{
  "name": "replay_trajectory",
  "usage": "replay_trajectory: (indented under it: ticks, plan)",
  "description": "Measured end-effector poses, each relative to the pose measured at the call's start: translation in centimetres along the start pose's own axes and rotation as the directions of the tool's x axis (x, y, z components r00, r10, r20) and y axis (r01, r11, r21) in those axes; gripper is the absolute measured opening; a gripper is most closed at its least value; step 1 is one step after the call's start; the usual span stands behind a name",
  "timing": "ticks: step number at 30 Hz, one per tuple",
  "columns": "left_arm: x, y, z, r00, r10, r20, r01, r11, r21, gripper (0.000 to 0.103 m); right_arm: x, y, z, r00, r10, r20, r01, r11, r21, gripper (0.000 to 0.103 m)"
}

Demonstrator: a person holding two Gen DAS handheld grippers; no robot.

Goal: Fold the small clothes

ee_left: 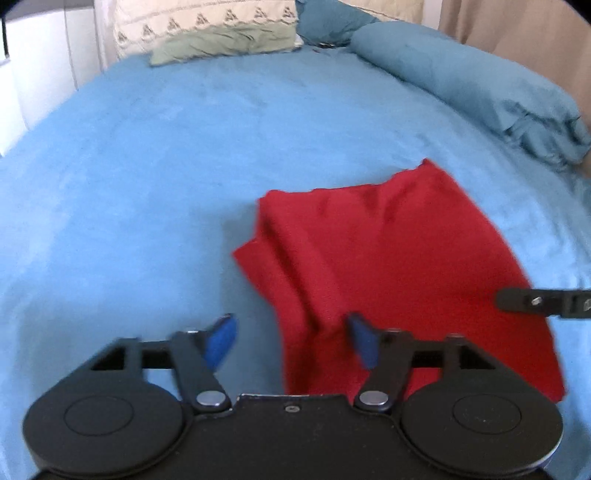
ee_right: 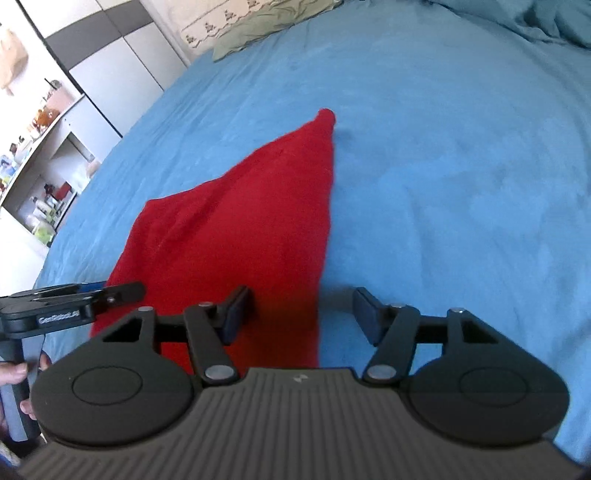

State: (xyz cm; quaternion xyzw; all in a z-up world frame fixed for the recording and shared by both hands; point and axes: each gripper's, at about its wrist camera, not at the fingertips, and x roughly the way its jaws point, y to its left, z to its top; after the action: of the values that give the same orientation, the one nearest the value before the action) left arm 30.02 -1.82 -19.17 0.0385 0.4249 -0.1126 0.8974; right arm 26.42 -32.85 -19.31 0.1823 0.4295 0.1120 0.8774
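Note:
A small red garment (ee_left: 388, 258) lies partly folded on the blue bedspread (ee_left: 147, 166), with creases along its left side. My left gripper (ee_left: 291, 341) is open and empty, its blue pads (ee_left: 219, 343) straddling the garment's near left edge. In the right wrist view the red garment (ee_right: 243, 221) runs away to a point, and my right gripper (ee_right: 301, 314) is open and empty over its near right edge. The right gripper's finger (ee_left: 539, 301) shows at the right of the left wrist view. The left gripper (ee_right: 74, 301) shows at the left of the right wrist view.
A rolled teal duvet (ee_left: 480, 85) lies along the bed's far right. Pillows (ee_left: 207, 33) sit at the head of the bed. A white wardrobe and cluttered shelves (ee_right: 48, 155) stand beyond the bed's left side. Bare bedspread (ee_right: 461, 166) stretches right of the garment.

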Motion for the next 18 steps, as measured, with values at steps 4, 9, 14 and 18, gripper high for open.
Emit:
replay_trajectory:
  ticks: [4,9,14,18]
  plan:
    - [1.2,0.9,-0.2,1.0,-0.019,-0.021,0.017,0.997,-0.071,0.081,0.5,0.1,-0.2,1.0,-0.015,0.007,0.015,1.0,-0.027,0.084]
    - [-2.1,0.6,0.8,1.0,0.003,0.012,-0.002,0.997,-0.071,0.079,-1.1,2.1,0.2,0.998,-0.047,0.043,0.051,0.992,-0.119,0.085]
    - [-9.1,-0.1,3.5,0.994,-0.001,0.113,0.012,0.996,-0.093,0.099,-6.6,4.8,1.6,0.992,-0.085,0.097,0.102,0.978,-0.182,0.097]
    - [-16.0,-1.4,4.8,0.982,0.037,0.187,-0.016,0.994,-0.109,0.103,-12.6,8.6,2.4,0.977,-0.144,0.159,0.179,0.955,-0.235,0.103]
